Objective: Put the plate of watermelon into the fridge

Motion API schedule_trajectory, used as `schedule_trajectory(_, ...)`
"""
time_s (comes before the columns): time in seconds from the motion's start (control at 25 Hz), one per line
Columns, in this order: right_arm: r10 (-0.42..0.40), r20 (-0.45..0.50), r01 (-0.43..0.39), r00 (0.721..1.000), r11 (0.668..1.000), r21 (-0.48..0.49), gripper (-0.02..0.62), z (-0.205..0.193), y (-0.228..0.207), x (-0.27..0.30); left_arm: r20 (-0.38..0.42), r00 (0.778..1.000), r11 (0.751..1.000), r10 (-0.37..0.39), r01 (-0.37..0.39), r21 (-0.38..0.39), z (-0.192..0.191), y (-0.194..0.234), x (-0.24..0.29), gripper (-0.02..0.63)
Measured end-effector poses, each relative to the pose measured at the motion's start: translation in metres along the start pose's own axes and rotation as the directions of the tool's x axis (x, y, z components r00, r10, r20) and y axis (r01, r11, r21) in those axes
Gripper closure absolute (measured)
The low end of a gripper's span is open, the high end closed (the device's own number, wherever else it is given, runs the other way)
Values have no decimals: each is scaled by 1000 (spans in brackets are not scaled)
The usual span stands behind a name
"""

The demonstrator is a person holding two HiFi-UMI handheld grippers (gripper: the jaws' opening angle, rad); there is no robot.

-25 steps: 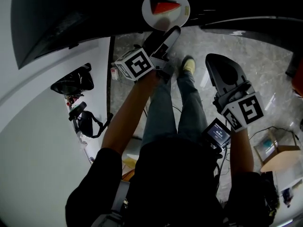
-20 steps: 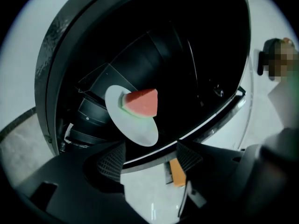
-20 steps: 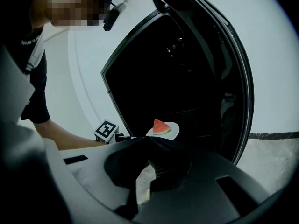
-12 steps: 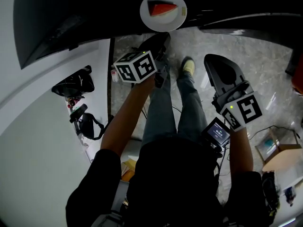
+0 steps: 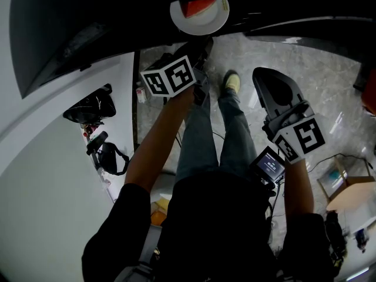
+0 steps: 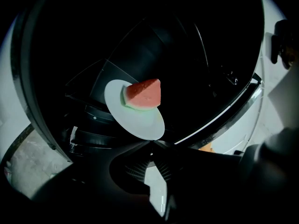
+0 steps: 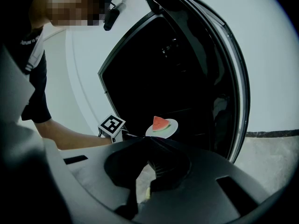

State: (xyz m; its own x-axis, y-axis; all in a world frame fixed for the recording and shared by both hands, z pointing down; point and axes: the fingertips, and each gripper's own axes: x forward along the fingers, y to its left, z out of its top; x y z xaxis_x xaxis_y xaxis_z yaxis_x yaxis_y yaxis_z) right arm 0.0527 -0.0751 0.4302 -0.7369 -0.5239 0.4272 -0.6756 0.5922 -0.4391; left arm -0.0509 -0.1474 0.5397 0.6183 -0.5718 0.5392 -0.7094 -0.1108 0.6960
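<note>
A white plate (image 6: 135, 120) bears a red watermelon wedge (image 6: 144, 93) with a green rind. My left gripper (image 6: 153, 143) is shut on the plate's near rim; its jaws have just been closing on it. The plate is tilted in front of the fridge's dark open interior (image 6: 154, 36). From the head view the plate (image 5: 207, 21) and watermelon (image 5: 197, 6) sit at the top, just past the left gripper (image 5: 201, 40). My right gripper (image 5: 262, 74) hangs apart over the floor, jaws together and empty. Its own view shows its tips (image 7: 150, 140) below the distant plate (image 7: 169, 129).
The fridge door (image 7: 236, 83) stands open at the right of the dark interior. A black bag (image 5: 91, 106) lies by the white wall at left. A cardboard box (image 5: 346, 192) sits on the marble floor at right. The person's legs and shoe (image 5: 233, 81) are below the grippers.
The left jaws, open around the plate's rim, have shut on it. Plate and left gripper have shifted up and slightly left in the head view. The right gripper has stayed put.
</note>
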Motion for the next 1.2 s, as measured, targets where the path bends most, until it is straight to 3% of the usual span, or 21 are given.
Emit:
schedule_trajectory(0.44,-23,0,23,1000,1000,12,584,7,-12,1,45,999,1000,4,-4,8,43,0,18,584)
schedule_trajectory(0.72,-28,6,28,1000,999,17,584,8,-13,3,57,998,999,5,-3,-36,50,5,23,587)
schedule_trajectory(1.2,-17,9,17,1000,1000,-9,584,9,-6,-1,66,998,1000,-20,19,25,44,-10,9,588)
